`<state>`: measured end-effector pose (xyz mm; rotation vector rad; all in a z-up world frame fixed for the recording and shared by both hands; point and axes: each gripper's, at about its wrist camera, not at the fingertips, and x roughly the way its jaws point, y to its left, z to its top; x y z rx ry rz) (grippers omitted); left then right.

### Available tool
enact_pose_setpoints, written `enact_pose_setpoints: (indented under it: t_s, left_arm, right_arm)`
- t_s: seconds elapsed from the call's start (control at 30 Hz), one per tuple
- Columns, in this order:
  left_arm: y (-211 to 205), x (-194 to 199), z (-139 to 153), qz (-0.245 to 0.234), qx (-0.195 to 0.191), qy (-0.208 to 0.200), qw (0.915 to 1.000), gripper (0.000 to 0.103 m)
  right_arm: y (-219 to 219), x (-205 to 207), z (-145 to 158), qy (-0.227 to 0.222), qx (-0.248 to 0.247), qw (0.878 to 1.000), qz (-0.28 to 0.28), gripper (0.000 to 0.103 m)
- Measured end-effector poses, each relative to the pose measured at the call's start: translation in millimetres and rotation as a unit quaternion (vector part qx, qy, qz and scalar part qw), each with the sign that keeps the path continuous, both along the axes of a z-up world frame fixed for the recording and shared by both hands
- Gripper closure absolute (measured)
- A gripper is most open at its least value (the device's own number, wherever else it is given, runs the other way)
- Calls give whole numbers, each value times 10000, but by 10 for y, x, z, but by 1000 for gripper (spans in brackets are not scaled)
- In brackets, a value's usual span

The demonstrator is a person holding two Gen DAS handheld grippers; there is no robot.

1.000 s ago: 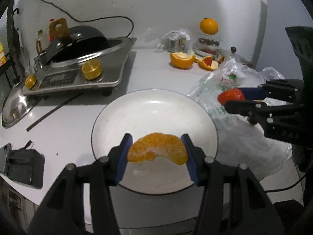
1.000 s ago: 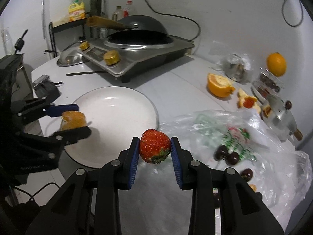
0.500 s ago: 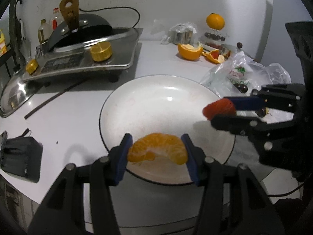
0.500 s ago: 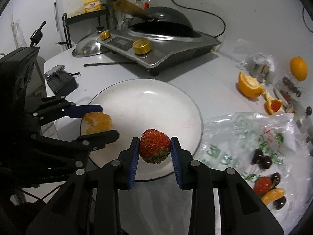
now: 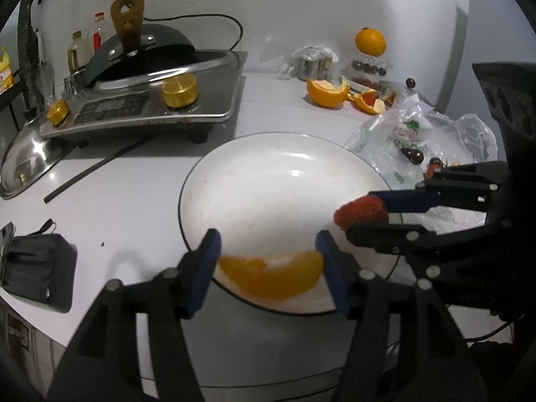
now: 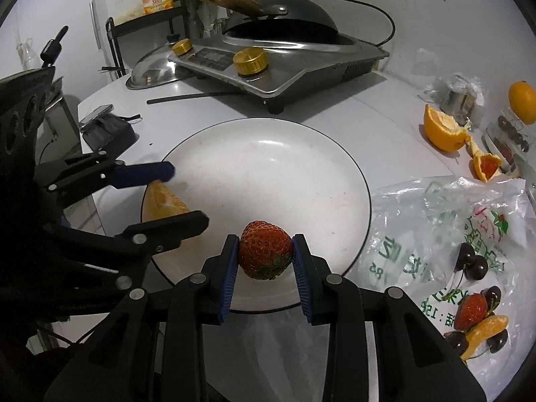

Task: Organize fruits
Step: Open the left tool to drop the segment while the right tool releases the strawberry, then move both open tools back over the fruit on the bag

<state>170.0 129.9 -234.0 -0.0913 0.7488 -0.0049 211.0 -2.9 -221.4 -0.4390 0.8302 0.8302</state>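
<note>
The strawberry (image 6: 264,249) sits pinched between the blue pads of the right gripper (image 6: 264,258), held over the near edge of the white plate (image 6: 268,154). At the plate's left edge the orange segment (image 5: 273,276) lies between the fingers of the left gripper (image 5: 268,268) — the jaws look spread wide, the upper pad clear of the fruit in the right wrist view, so the segment appears let go and resting on the plate rim. Just right of the plate a plastic bag (image 6: 445,221) is spread on the table (image 6: 335,107), carrying dark cherries (image 6: 472,263), another strawberry (image 6: 472,308) and another orange piece (image 6: 485,331). Toward the table's far right corner sit a half orange (image 6: 442,129) and a whole orange (image 6: 522,102) — at the far edge, a steel cooker (image 6: 284,63) with a black pan (image 6: 284,16).
</note>
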Motion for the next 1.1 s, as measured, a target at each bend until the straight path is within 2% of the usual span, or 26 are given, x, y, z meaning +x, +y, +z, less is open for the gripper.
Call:
enact_pose_setpoints:
  t_s: [0.03, 0.1, 0.23, 0.33, 0.73, 1.1]
  left_arm:
    - [-3, -9, 14, 4, -12, -19, 10000, 30]
    - [-22, -12, 28, 23, 5, -39, 10000, 28]
    - [-61, -18, 41, 58, 47, -23, 10000, 27]
    - [-116, -25, 60, 59, 118, -22, 9999, 27]
    - [-450, 25, 166, -24, 268, -63, 9996, 27]
    - [-868, 115, 194, -198, 342, -29, 9992, 27]
  right_arm:
    - [-9, 6, 4, 3, 5, 10000, -13, 69]
    - [-41, 12, 12, 26, 40, 10000, -18, 68]
    - [-136, 9, 64, -7, 152, 9998, -86, 58]
    - [-213, -9, 114, -47, 228, 9997, -91, 55]
    - [-704, -34, 324, -258, 488, 9978, -363, 55]
    - [-1185, -17, 351, -346, 490, 9961, -648, 55]
